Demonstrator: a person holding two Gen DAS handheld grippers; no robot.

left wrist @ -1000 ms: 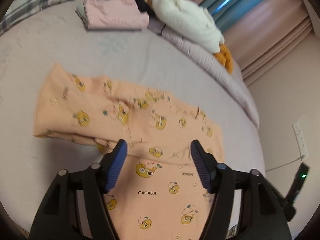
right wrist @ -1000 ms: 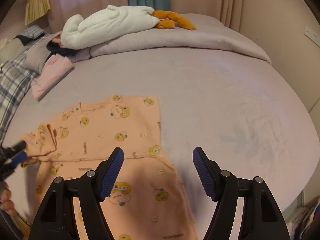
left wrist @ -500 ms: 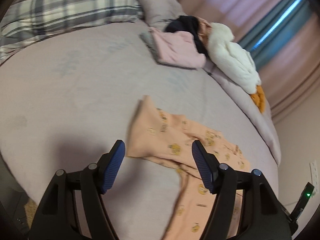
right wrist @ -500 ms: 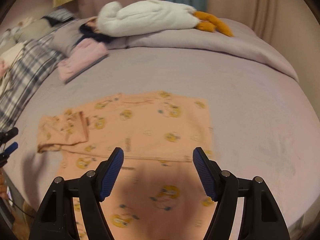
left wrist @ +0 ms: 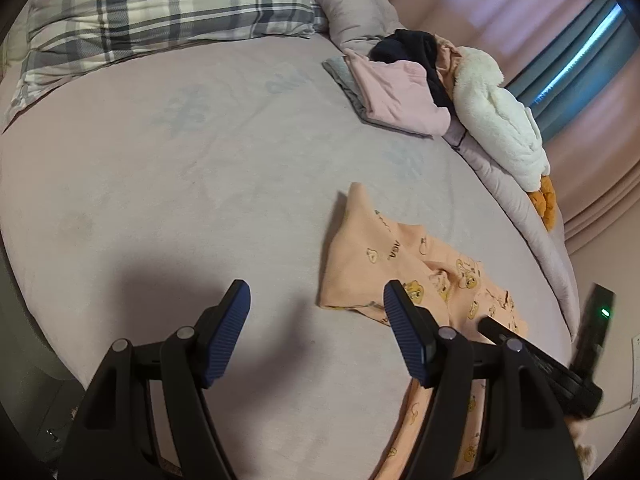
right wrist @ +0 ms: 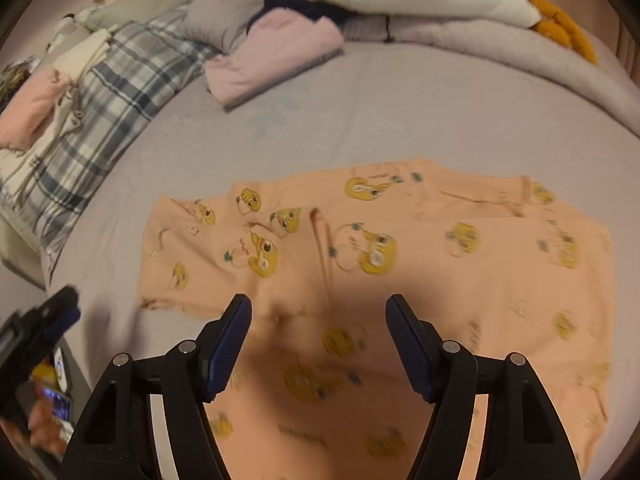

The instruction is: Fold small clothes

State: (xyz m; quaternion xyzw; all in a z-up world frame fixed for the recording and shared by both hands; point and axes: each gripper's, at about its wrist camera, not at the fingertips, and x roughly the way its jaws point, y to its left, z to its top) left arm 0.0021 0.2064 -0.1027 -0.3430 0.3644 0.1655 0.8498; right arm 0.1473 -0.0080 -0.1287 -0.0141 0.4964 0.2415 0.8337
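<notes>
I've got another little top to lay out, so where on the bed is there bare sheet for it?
Widest bare stretch: the sheet between the plaid pillow and the peach printed garment, in front of the open left gripper. A smaller strip lies between that garment and the folded pink clothes. The far edge is crowded with the white plush and piled clothes.

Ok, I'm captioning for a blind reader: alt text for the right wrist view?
The open right gripper hovers over a peach cartoon-print garment spread on a lilac bed, with folded pink clothes beyond.
</notes>
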